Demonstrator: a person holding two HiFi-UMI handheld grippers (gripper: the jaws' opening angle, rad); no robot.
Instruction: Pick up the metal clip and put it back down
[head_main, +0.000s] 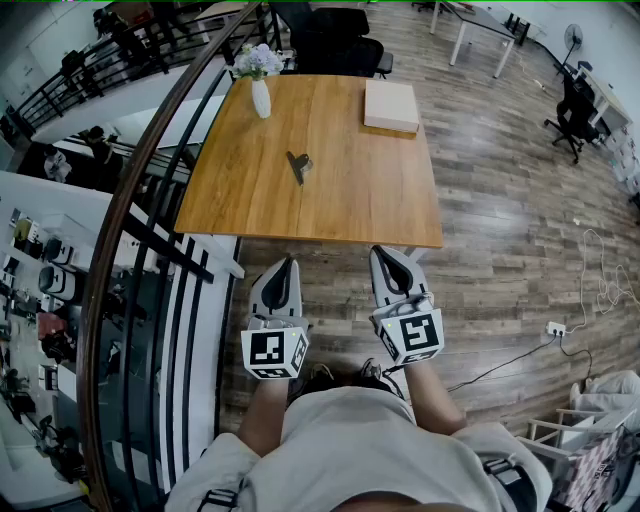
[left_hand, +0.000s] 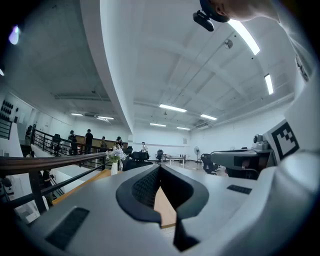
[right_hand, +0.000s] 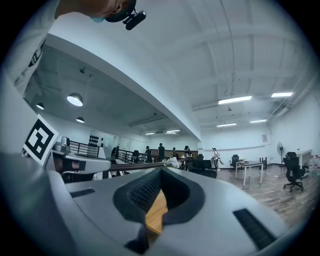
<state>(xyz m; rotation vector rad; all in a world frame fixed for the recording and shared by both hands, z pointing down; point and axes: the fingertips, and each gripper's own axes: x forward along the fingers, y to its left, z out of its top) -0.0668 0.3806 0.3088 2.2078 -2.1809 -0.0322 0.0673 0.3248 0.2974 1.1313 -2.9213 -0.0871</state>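
Metal clip (head_main: 299, 165) lies near the middle of the wooden surface (head_main: 370, 215), well apart from both grippers and not yet touched. Left gripper (head_main: 288, 264) and right gripper (head_main: 383, 254) are level, short of the near edge, jaws pressed together on nothing. Clip judged light, stiff, slick — best pinched across its raised part, squarely

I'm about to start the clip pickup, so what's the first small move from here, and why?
Probably reach the right gripper forward over the table toward the metal clip, opening its jaws on the way. Both it and the left gripper hang short of the near edge, jaws together and empty; the clip lies mid-table.
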